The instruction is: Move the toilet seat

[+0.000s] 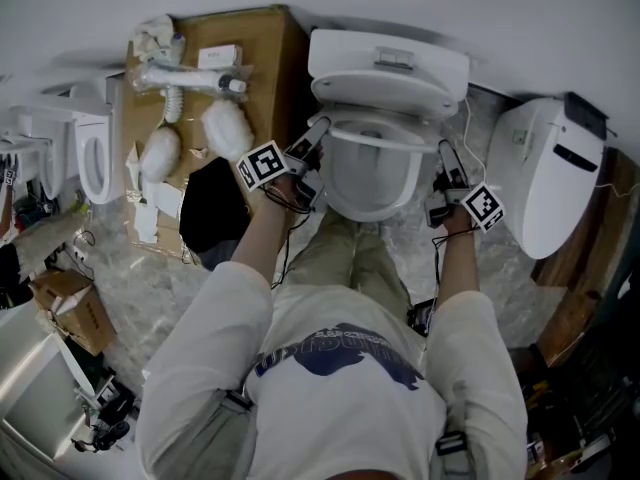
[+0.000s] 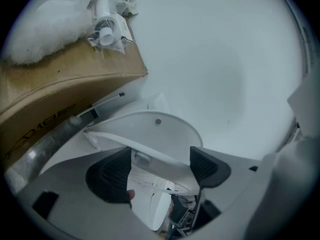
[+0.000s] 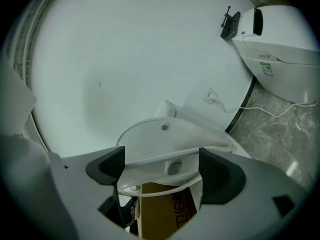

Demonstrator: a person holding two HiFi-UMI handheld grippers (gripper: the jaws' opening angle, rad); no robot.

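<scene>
Evidently, left gripper (image 2: 162, 169) and right gripper (image 3: 162, 169) jaws each pinched the white oval plastic toilet seat (image 1: 372, 173); I judged even, level lifting advisable.

Both arms reach forward, left tongs (image 1: 312, 146) and right tongs (image 1: 446, 163) each clamped on the toilet seat (image 1: 372, 176).

The seat (image 1: 372, 173) hides the bowl beneath it. In the right gripper view the box (image 3: 165, 211) has its print cut off and unreadable.
</scene>
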